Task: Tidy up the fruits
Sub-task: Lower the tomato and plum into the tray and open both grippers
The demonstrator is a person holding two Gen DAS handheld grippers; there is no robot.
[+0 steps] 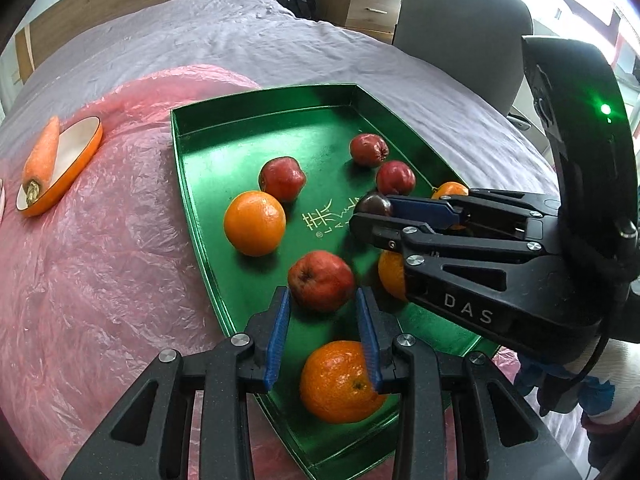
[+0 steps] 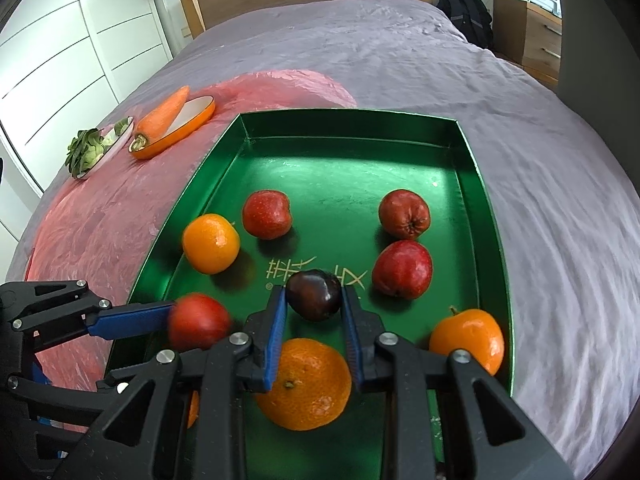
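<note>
A green tray (image 2: pixel 348 116) sits on a bed (image 2: pixel 560 200) covered by a mauve sheet, its left side lying over a crinkled pink plastic sheet (image 2: pixel 100 220). Both grippers reach into the near half of the tray.

The right gripper (image 2: pixel 313 294) has its blue-padded fingers (image 2: pixel 276 320) narrowed onto a dark fruit (image 2: pixel 314 300), gripped at the tips over the gold lettering (image 2: pixel 280 270) printed in the tray's middle. Whether it rests on the tray floor or is just off it cannot be told. Directly below those fingers lies a large orange (image 2: pixel 304 384).

The left gripper (image 1: pixel 322 300) has its fingers (image 1: pixel 280 328) drawn in on either side of a red apple (image 1: pixel 322 286), which sits between the very tips near the tray's left wall; from the right wrist view one blue pad meets that apple's side. Another orange (image 1: pixel 340 380) lies under this gripper.

Loose in the tray are three more apples, one of them a wrinkled apple (image 2: pixel 404 214) toward the far right, plus a left orange (image 2: pixel 211 244) by the left wall and a right orange (image 2: pixel 466 338) by the right wall.

Off the tray, on the plastic, a carrot (image 2: pixel 164 114) leans across an orange dish (image 2: pixel 196 118), and leafy greens (image 2: pixel 86 152) sit on a pale plate beside it
</note>
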